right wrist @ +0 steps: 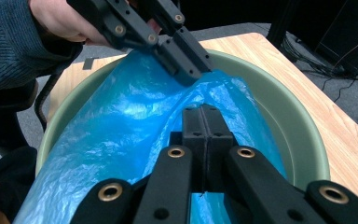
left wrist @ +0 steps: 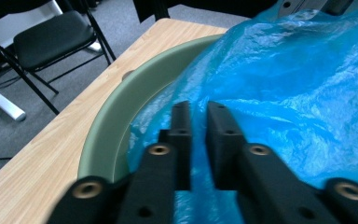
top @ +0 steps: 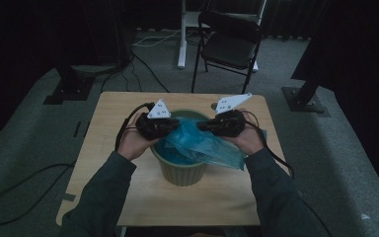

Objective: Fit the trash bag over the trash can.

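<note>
A green plastic tub stands mid-table with a crinkled blue plastic bag in it; the bag spills over the tub's right rim. Both grippers meet above the tub. My left gripper comes in from the left. In the left gripper view its jaws stand almost together, pinching blue film beside the tub's rim. My right gripper is shut tight, and a ridge of the bag runs up to its tips. The left gripper nips the same ridge just beyond.
The wooden table has bare surface around the tub. A black folding chair and a white post stand on the carpet behind it. Black cables trail off the table's left side onto the floor.
</note>
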`<action>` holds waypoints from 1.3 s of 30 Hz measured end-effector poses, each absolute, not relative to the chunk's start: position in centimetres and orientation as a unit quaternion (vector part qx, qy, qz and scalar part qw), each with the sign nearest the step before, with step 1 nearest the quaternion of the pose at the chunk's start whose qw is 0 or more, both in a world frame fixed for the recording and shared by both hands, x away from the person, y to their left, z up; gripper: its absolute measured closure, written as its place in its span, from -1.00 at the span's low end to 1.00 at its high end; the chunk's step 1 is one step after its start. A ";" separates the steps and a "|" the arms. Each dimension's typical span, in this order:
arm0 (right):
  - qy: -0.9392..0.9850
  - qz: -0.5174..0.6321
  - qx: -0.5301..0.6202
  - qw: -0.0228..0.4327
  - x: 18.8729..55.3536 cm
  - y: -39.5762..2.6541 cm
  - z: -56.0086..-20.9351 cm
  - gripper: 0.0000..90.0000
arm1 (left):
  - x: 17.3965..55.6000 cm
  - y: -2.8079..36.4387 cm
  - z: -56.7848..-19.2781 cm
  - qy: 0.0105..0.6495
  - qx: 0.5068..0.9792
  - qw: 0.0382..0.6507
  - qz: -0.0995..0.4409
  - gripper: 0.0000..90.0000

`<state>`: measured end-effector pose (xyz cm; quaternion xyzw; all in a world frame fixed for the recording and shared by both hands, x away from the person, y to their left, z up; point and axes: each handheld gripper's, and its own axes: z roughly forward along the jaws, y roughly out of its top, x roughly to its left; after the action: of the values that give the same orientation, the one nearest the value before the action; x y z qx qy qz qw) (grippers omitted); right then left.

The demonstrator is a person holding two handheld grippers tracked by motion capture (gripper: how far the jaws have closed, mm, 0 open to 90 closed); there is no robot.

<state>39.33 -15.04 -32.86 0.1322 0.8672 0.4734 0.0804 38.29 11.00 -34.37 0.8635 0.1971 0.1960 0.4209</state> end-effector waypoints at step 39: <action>0.891 0.420 0.136 0.108 38.3 -15.4 -33.3 0.98 | 37.4 15.1 -34.8 0.245 0.823 0.462 0.222 0.99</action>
<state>38.25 -15.35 -33.31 0.1365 0.8907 0.4199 0.1082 37.38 15.14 -34.81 0.8228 0.2450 0.2217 0.4624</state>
